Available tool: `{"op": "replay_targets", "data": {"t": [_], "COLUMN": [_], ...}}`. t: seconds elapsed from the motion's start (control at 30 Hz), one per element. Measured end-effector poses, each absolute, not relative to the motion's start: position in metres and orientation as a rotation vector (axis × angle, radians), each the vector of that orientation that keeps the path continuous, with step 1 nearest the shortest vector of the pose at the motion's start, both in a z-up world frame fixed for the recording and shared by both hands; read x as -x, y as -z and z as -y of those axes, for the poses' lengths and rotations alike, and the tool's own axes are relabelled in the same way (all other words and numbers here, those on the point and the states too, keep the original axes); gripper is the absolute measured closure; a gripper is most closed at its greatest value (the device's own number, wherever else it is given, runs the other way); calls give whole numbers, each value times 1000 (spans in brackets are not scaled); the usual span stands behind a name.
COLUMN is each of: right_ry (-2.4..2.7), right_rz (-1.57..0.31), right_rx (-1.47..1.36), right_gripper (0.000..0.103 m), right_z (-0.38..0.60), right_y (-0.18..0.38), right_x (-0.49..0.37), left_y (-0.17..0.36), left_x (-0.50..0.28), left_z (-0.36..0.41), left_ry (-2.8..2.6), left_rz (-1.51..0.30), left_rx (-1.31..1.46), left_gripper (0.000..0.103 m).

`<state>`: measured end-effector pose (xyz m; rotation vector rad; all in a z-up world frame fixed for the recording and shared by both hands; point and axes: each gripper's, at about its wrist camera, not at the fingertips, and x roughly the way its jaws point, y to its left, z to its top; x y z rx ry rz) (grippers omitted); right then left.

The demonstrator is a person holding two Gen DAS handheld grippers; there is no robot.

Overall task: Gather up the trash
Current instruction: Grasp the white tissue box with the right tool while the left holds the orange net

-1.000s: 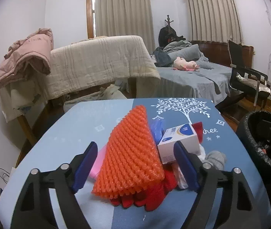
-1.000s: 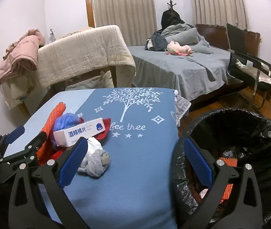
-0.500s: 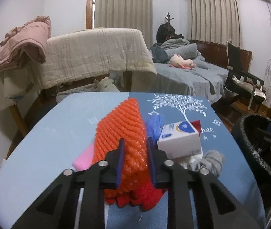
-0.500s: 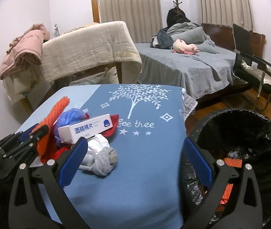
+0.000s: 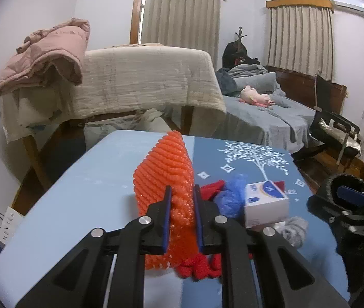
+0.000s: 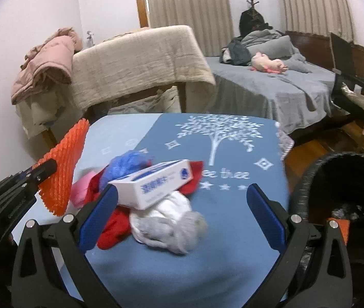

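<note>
My left gripper [image 5: 182,195] is shut on an orange foam net [image 5: 165,169] and holds it lifted off the blue table [image 5: 84,200]; the net also shows in the right wrist view [image 6: 62,169]. A trash pile lies beside it: a white box [image 6: 156,183], a blue plastic wad [image 6: 126,163], red cloth [image 6: 114,227], a pink piece [image 6: 82,187] and a grey-white wad [image 6: 169,224]. My right gripper [image 6: 182,205] is open and empty, above the pile's right side. A black-lined trash bin [image 6: 341,187] stands at the table's right.
Behind the table stands a frame draped in a beige blanket [image 5: 143,82] with a pink jacket [image 5: 46,56]. A grey bed [image 6: 271,84] and a black chair [image 6: 356,95] are at the back right. The bin holds orange trash [image 6: 341,228].
My left gripper closed on the orange foam net and raised it off the pile. My right gripper moved left from over the bin toward the pile, still open.
</note>
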<state>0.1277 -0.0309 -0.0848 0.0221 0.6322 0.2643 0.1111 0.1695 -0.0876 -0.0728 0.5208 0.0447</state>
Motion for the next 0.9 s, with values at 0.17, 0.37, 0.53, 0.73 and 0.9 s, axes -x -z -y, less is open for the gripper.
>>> {"op": "replay_targets", "data": {"t": [0.17, 0.37, 0.53, 0.73, 0.9], "right_ry": [-287, -280, -259, -221, -172], "right_rz": [-652, -680, -695, -706, -709], "right_rx": [3, 49, 94, 108, 75], "right_gripper": [5, 5, 6, 6, 5], "right_z": [3, -22, -34, -21, 6], "right_y": [94, 108, 117, 119, 115], "right_x": [-137, -148, -155, -157, -155], "left_y": [92, 96, 99, 102, 103], "left_x": [-111, -113, -114, -116, -118], "left_z": [-181, -187, -187, -189, -187], "left_ry": [-60, -57, -43, -37, -28], "left_rz": [-535, -545, -549, -558, -560], "left_rx": [73, 82, 92, 101, 104], "left_gripper": [88, 88, 88, 88, 88]}}
